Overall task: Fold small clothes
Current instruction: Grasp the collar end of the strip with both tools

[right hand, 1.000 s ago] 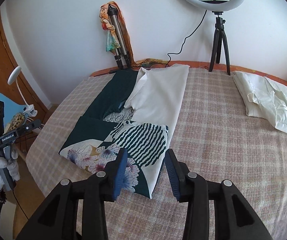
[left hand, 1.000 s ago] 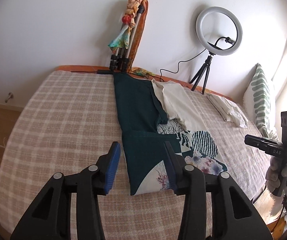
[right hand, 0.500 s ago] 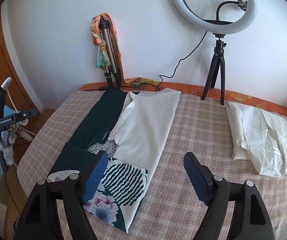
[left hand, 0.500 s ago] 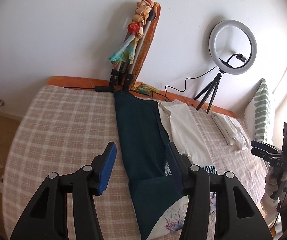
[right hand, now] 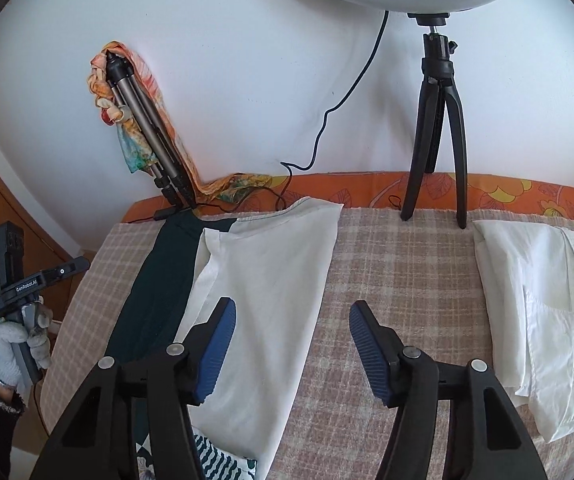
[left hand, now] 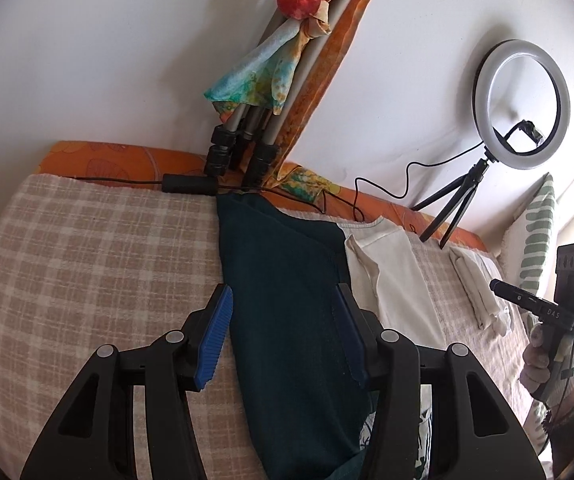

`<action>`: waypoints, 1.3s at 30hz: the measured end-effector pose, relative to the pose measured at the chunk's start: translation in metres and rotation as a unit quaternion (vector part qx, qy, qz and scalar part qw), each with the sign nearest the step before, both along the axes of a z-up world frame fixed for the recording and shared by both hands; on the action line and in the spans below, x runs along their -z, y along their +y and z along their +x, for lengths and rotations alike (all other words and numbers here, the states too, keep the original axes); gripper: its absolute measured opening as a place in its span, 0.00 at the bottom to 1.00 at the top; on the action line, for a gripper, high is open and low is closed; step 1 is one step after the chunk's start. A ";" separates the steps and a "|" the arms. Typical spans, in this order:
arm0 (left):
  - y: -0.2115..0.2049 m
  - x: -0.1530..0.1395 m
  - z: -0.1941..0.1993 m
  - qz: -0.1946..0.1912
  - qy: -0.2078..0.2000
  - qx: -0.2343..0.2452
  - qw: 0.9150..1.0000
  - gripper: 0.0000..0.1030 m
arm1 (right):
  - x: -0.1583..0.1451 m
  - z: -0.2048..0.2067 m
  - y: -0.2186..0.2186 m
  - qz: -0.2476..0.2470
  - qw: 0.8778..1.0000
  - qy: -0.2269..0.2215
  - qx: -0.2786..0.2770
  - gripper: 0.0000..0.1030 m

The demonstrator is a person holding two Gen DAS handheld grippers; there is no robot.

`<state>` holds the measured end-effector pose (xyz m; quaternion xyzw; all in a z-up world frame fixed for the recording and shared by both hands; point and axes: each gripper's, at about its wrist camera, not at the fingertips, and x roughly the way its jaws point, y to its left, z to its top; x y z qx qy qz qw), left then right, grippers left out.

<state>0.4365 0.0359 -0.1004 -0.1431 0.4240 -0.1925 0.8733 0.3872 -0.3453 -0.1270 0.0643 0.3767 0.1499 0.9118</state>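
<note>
A long garment lies flat on the checked bed cover, folded lengthwise: a dark green half (left hand: 287,304) on the left and a cream half (right hand: 271,280) on the right, with a patterned end (right hand: 215,462) nearest me. My left gripper (left hand: 283,312) is open and hovers over the dark green half. My right gripper (right hand: 291,324) is open over the cream half's right edge and holds nothing. Each gripper shows in the other's view, at the right edge (left hand: 555,312) and the left edge (right hand: 27,284).
A folded white shirt (right hand: 543,320) lies at the right of the bed. A ring light on a tripod (right hand: 439,128) and a folded tripod wrapped in a scarf (left hand: 271,80) stand at the far edge by the wall, with cables (left hand: 383,184). A striped pillow (left hand: 535,236) sits far right.
Both grippers have moved forward along the garment toward the wall. The right gripper's jaws have opened wide. The patterned end has dropped almost out of view.
</note>
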 end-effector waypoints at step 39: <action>-0.025 0.075 0.122 0.028 0.020 -0.016 0.999 0.03 | 0.081 0.171 0.015 0.029 0.999 0.043 0.008 0.02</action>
